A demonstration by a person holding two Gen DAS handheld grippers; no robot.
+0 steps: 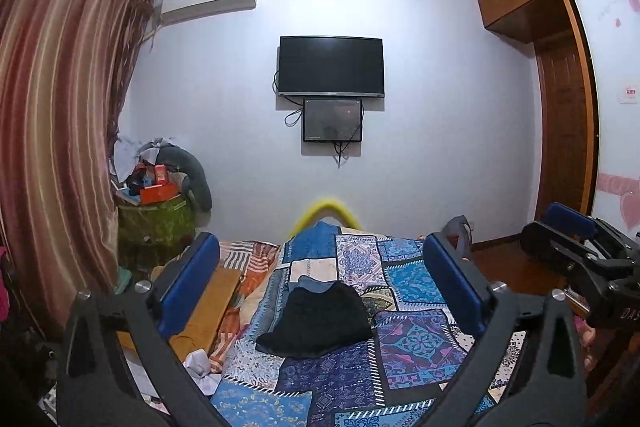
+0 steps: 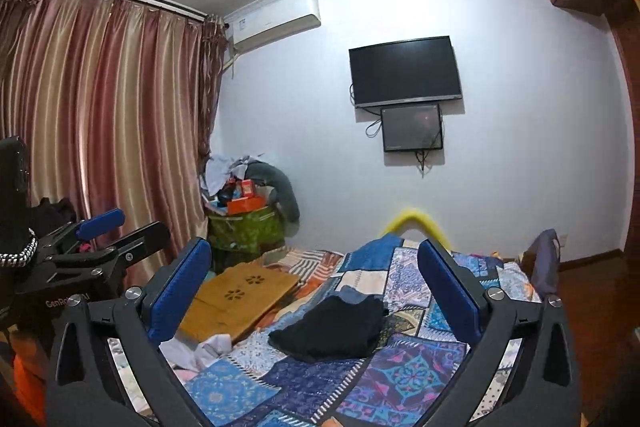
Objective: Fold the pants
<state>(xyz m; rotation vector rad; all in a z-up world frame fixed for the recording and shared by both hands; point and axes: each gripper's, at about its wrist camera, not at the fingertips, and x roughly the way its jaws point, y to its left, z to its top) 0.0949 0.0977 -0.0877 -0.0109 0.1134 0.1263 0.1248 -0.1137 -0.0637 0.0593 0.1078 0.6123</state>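
With both tongs, left (image 1: 320, 267) and right (image 2: 314, 271), spread and empty, I'd pinch the soft, light black pants (image 1: 316, 323) mid-bed at their near folded edge.

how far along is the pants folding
Done, by the look of it: the black pants lie in a compact folded bundle on the patchwork bedspread. In hand: nothing; the left gripper and right gripper are both open and empty, held apart from the pants. Left: at most tidying, since one edge looks slightly uneven.
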